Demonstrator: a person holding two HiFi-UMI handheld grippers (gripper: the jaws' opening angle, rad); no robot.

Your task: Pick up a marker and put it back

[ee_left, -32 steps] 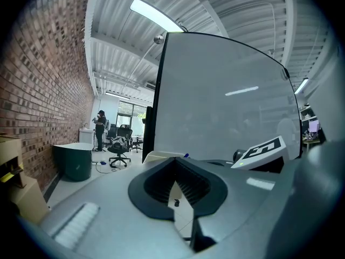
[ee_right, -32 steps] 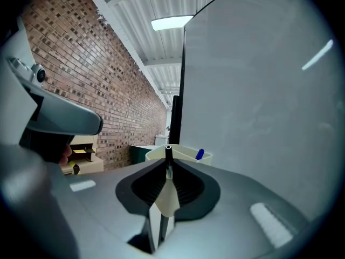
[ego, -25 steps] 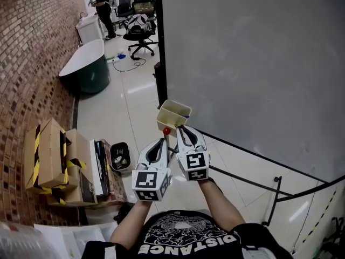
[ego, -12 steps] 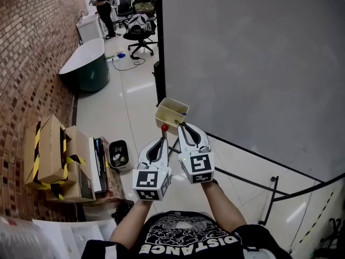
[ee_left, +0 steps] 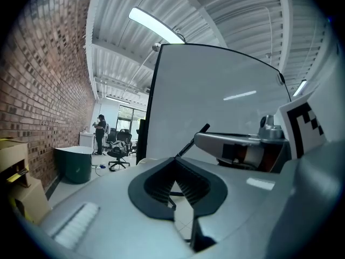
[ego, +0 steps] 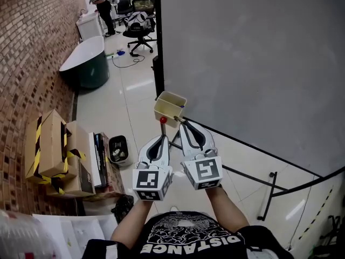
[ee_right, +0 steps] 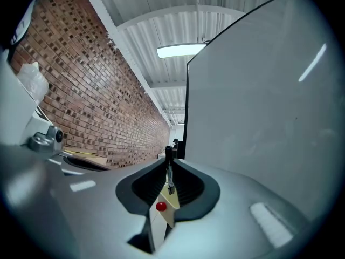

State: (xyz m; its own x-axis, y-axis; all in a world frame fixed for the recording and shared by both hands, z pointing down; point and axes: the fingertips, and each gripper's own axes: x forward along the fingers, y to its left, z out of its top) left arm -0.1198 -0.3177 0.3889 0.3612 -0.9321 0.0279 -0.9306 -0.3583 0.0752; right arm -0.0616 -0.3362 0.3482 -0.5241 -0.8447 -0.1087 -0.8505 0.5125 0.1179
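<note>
A red brick wall (ego: 32,47) runs down the left, with taped cardboard boxes (ego: 51,150) stacked at its foot and a dark green tub with a white top (ego: 86,63) farther along. The glossy pale tiled floor (ego: 126,107) reflects the ceiling lights. The left gripper (ego: 161,137) has its jaws pressed together on nothing. Just past its tips, the red-capped marker (ego: 163,120) shows end-on at the lower corner of the small beige open tray (ego: 164,112). The right gripper (ego: 183,124), just beside the left, is likewise clenched and empty. A large pale-grey whiteboard (ego: 259,63) on a black frame (ego: 253,144) fills the right.
</note>
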